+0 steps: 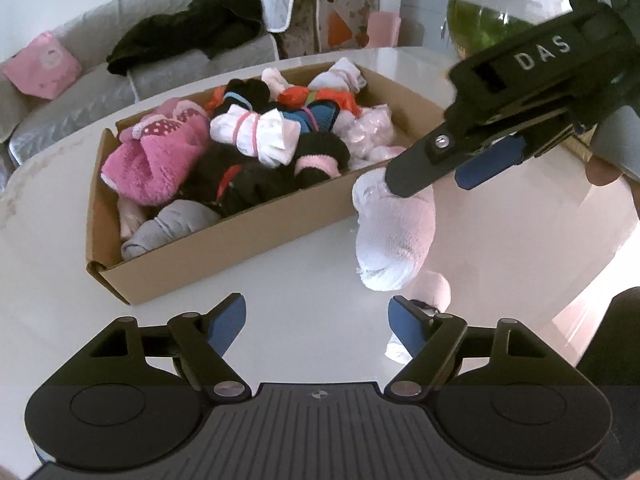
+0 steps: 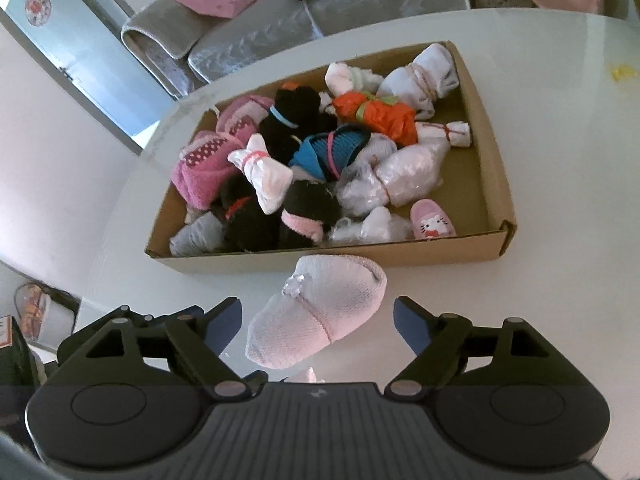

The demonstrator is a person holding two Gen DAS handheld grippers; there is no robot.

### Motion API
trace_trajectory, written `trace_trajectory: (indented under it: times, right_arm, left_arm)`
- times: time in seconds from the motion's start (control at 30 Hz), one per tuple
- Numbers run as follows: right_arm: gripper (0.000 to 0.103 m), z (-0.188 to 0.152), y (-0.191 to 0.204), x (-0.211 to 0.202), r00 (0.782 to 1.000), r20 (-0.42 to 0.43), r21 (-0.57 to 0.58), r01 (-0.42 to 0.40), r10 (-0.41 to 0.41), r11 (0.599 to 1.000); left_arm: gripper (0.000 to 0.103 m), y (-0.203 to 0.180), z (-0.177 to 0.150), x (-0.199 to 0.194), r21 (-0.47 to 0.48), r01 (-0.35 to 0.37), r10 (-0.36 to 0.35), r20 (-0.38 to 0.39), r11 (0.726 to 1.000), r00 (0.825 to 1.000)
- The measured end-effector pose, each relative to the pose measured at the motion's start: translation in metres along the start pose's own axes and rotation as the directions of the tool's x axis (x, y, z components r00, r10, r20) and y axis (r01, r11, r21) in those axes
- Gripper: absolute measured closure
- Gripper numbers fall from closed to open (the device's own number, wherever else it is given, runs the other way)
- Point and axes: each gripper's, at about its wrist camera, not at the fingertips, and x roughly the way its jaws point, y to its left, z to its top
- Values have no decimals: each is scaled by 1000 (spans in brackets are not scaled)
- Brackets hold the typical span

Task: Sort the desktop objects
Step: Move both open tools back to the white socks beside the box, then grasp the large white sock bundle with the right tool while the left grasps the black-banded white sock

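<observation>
In the left wrist view, the left claw (image 1: 318,322) stood apart over bare white desk (image 1: 280,280), nothing between its blue pads. Ahead lay a shallow cardboard box (image 1: 224,248), stiff and matte, crowded with soft bundles: a fluffy pink plush sock (image 1: 154,164), black fuzzy rolls, and a white roll bound with pink elastic (image 1: 256,134). To the right the right claw (image 1: 432,176) reached in from above, its black finger tip resting against the top of a pale pink sock bundle (image 1: 394,232), a knitted, rounded roll lying on the desk just outside the box's near wall. Its blue pad stood clear of the fabric. A smaller pink piece (image 1: 430,290) lay just beside the left claw's right finger.

In the right wrist view, the right claw (image 2: 318,322) was spread wide, and the sock bundle (image 2: 320,316) sat between its pads without being pressed, a thin elastic band (image 2: 316,312) cinching its middle and a small clear ornament near the top. The box (image 2: 400,256) lay just beyond it, with free floor at its right end beside a tiny pink cat-face shoe (image 2: 432,220).

The step appeared to be the seizing of that bundle. The next move would call for closing on its soft, yielding waist, then lifting it over the low wall into the box.
</observation>
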Motion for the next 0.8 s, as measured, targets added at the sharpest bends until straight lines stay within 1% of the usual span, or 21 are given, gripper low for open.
trace_trajectory:
  times: [0.07,0.2,0.27,0.33,0.5,0.53,0.63,0.67,0.8]
  right_arm:
    - [22,-3,1,5,1000,-9,7,8,-8,1000]
    - [22,-9,6,18,999,-30,6,45,-45,999]
    - [22,-10,8,25,998,-40,-5,50,-50,999]
    - [22,-12,10,29,997,-48,-12,59,-59,998]
    - [23,-16,4,37,997,-59,-5,45,-45,999]
    - [23,-17,2,38,997,-60,-4,44,-45,999]
    - [24,-18,-2,42,997,-64,1,40,-40,999]
    - [24,-19,-3,43,997,-65,3,37,-37,999]
    - [25,-23,-7,44,998,-62,2,33,-32,999]
  left_arm:
    - [20,-1,0,5,1,-3,3,-9,1000,1000]
    - [20,-9,-2,14,40,-16,17,-24,999,1000]
    - [17,-12,-2,16,51,-20,21,-17,998,1000]
    - [17,-13,-1,17,48,-21,22,-16,999,1000]
    - [15,-16,-3,18,47,-27,28,-11,999,1000]
    - [13,-18,-4,18,47,-32,32,-10,998,999]
    - [8,-23,-5,19,56,-66,66,-1,996,998]
    - [8,-25,-5,18,58,-72,73,2,996,997]
    - [7,-25,-6,17,44,-70,70,3,997,998]
